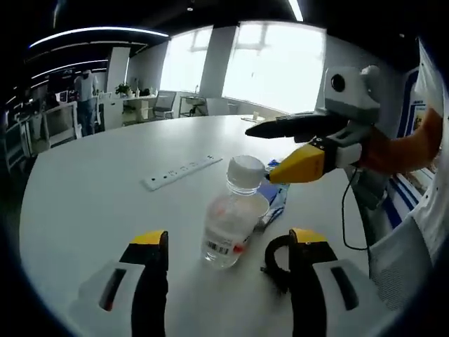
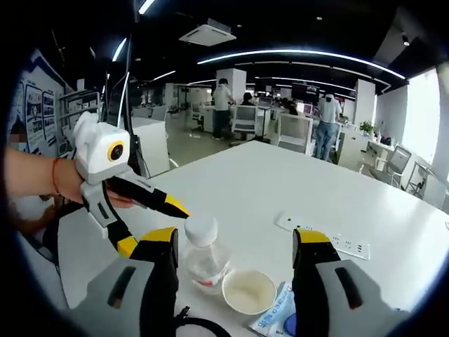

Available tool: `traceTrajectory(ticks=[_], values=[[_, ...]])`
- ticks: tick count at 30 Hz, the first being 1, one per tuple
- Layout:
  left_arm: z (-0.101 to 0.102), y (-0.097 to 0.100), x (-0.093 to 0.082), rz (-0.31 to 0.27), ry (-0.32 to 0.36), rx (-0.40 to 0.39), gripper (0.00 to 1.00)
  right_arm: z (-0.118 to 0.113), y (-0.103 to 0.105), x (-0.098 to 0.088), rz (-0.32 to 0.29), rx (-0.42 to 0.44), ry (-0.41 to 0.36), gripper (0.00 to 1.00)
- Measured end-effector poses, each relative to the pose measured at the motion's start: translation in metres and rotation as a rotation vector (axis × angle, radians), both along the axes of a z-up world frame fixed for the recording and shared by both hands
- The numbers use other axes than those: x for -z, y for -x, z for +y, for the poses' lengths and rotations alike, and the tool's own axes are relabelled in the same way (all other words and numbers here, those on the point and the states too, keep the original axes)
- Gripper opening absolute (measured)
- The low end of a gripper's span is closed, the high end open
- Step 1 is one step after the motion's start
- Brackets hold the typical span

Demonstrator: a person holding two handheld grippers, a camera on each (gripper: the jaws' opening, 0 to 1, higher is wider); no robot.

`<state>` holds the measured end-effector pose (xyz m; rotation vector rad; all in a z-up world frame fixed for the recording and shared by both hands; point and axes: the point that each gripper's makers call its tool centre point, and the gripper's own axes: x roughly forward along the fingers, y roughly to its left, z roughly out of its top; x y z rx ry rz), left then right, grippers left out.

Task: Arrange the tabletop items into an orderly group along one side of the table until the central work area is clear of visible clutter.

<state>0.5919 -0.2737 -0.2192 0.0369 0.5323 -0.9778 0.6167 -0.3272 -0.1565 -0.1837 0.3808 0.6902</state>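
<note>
The left gripper [image 1: 228,263] stood with jaws spread around the bottle [image 1: 230,221], whose barcode label could not be read. Just beside it sat a bowl [image 2: 248,291] and a blue packet [image 1: 275,200], print illegible. The right gripper [image 2: 235,281] was spread too. Farther off on the table [image 1: 98,189] lay a power strip [image 1: 181,172].

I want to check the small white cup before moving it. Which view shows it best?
The right gripper view: the white cup sits between the open jaws, its rim and inside seen from above, beside the water bottle. In the left gripper view the bottle hides most of it, leaving only a rim edge.
</note>
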Motion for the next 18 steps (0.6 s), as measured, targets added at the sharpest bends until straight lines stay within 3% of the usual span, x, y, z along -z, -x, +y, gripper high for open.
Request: traceTrajectory(ticks=[6, 18], values=[[0.001, 0.001, -0.013, -0.015, -0.003, -0.018, 0.73, 0.000, 0.001, -0.008, -0.013, -0.011, -0.015, 0.74], [0.009, 0.011, -0.031, -0.030, -0.015, -0.054, 0.75, -0.020, 0.015, -0.010, 0.010, -0.002, -0.020, 0.75]])
